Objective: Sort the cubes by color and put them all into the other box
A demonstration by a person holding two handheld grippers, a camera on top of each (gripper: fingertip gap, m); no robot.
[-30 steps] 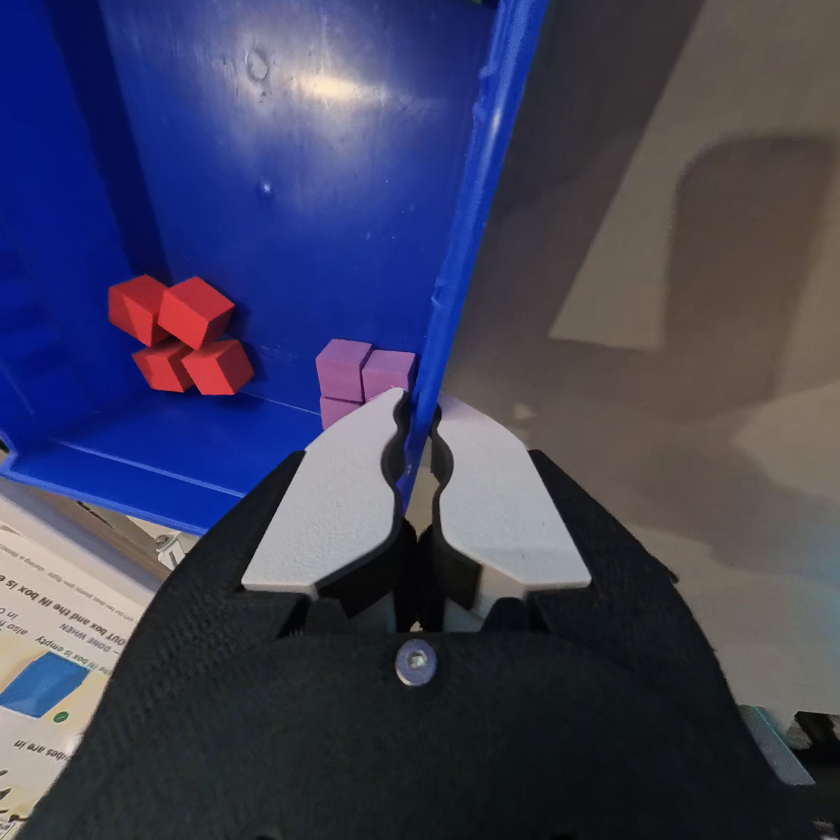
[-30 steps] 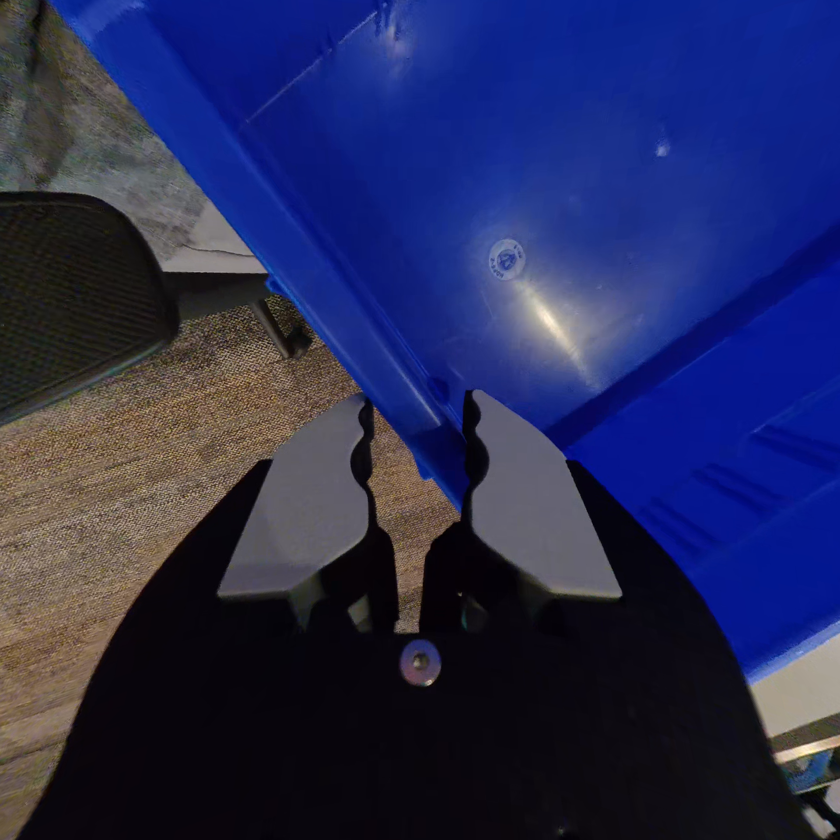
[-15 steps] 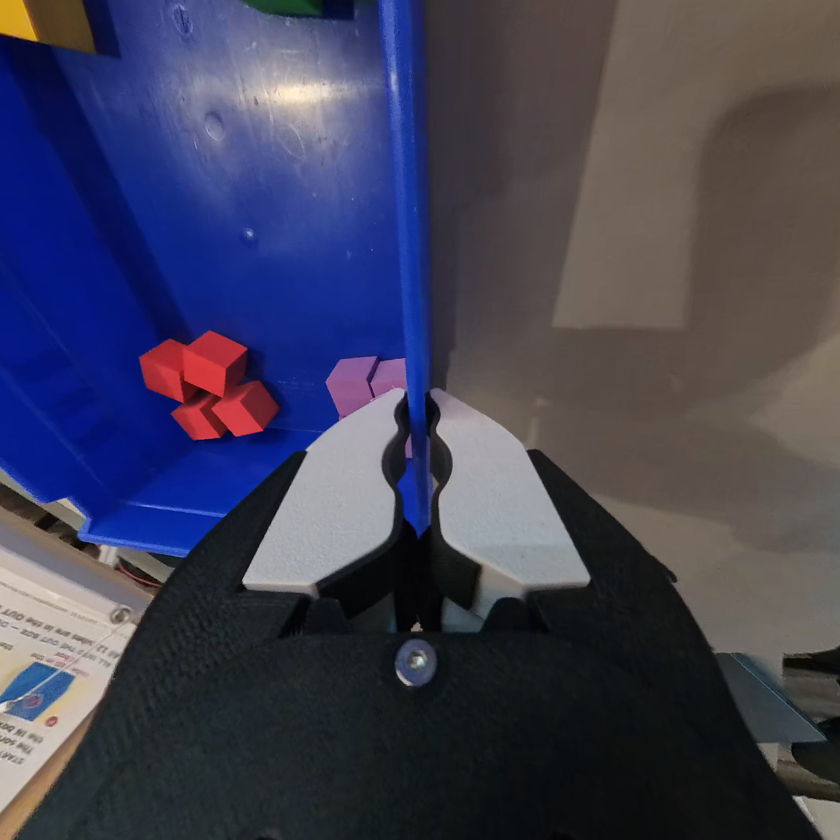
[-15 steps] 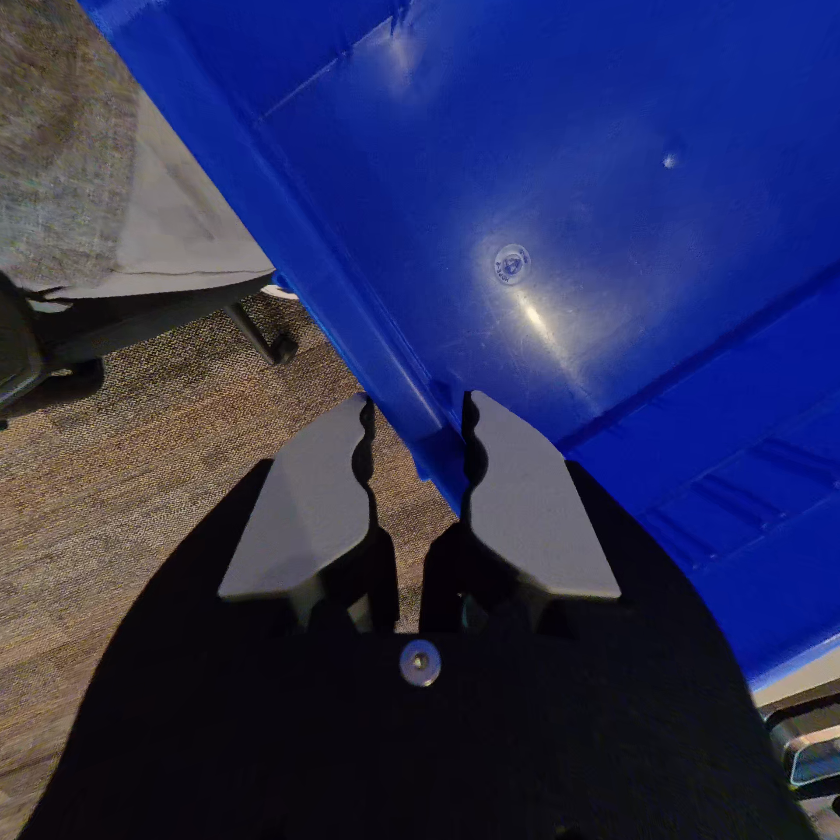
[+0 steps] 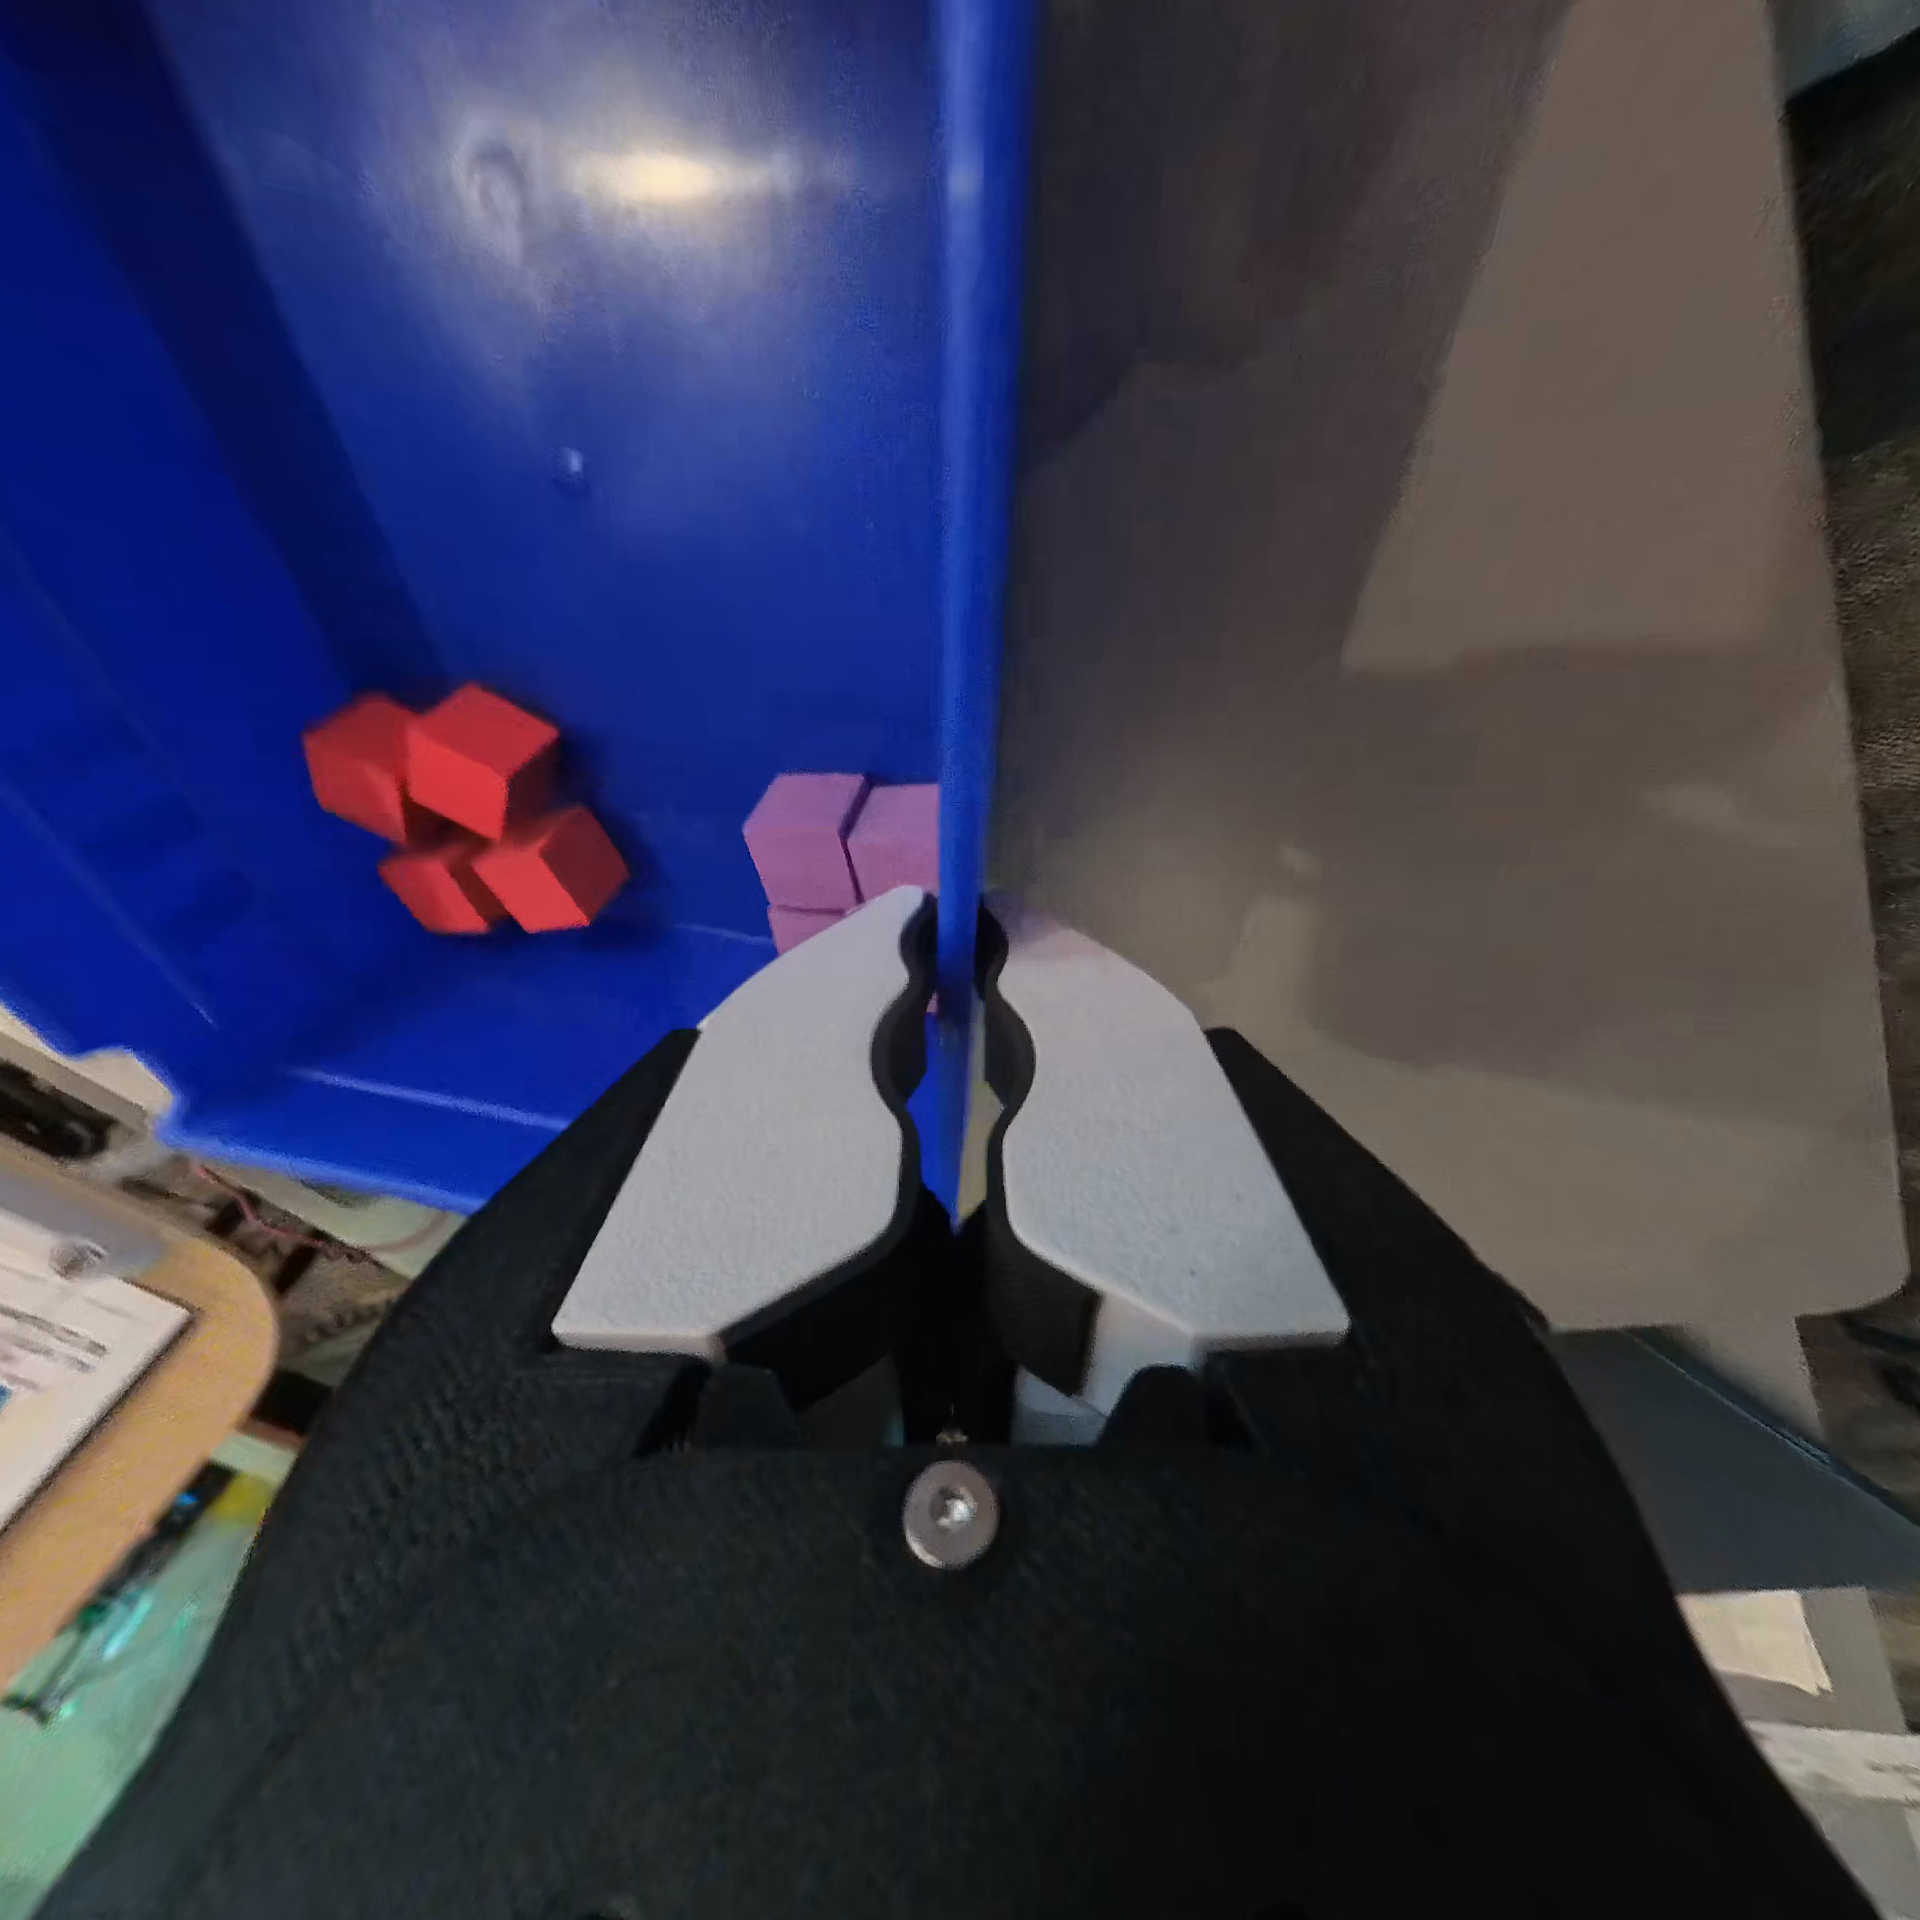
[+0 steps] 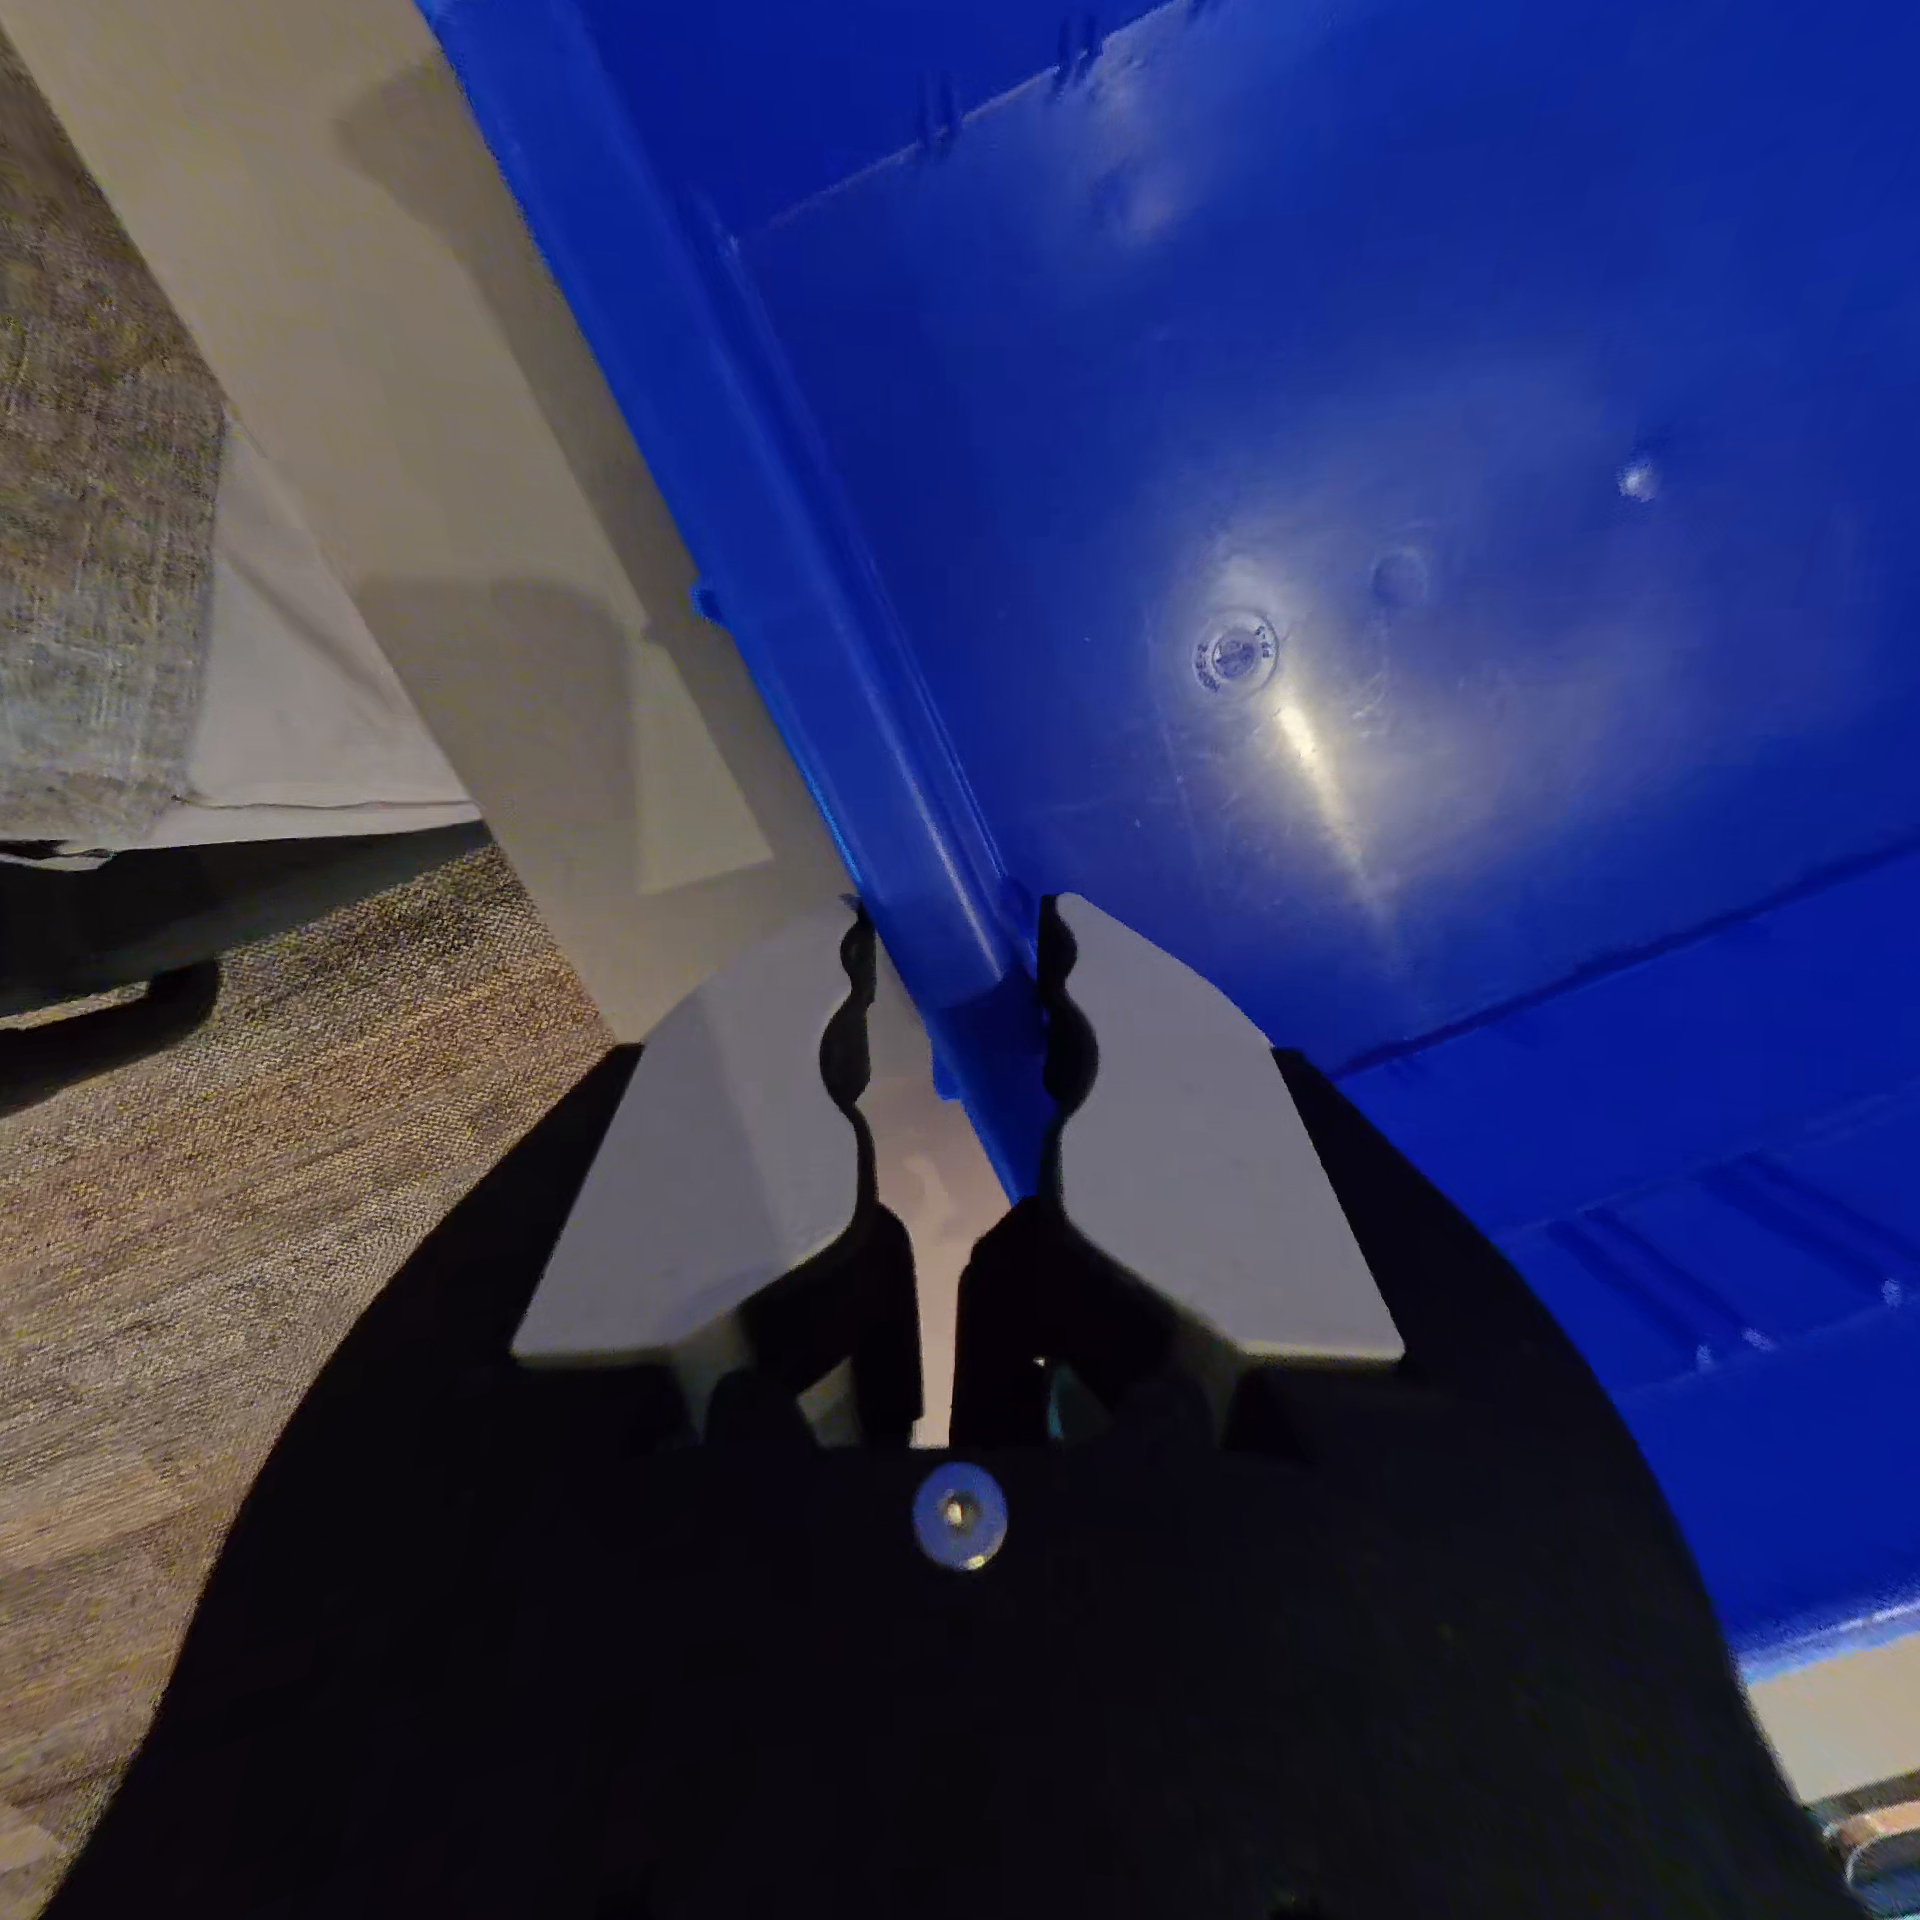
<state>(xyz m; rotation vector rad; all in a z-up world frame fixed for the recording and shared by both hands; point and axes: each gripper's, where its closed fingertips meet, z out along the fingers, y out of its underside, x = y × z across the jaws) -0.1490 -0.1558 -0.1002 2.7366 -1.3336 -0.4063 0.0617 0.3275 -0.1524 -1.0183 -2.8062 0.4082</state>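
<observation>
A: At centre of the left wrist view, left tongs (image 5: 958, 920) pinching the thin edge wall of the blue bin (image 5: 582, 436). Bin tipped up, inside facing the camera.

B: Contents?

A: Red cubes (image 5: 462, 805) clustered near the lower wall, purple cubes (image 5: 836, 847) right of them, tight against the pinched wall, just beyond the fingertips.

B: Right side?

A: Right tongs (image 6: 951, 914) clamped on the bin's thick rim (image 6: 935, 935), underside of the bin (image 6: 1351, 520) filling the right of that view. Small gap shows beside the left finger, but the rim sits between both.

B: Surface, room?

A: Pale bench (image 5: 1558, 727) right of the bin, shadowed. Low left: rounded wooden board (image 5: 125, 1434) carrying a printed sheet (image 5: 62, 1351), blurred. Right view: brownish carpet floor (image 6: 260, 1195) near left, white panel (image 6: 312, 312) behind, grey fabric (image 6: 94, 520) far left.
</observation>
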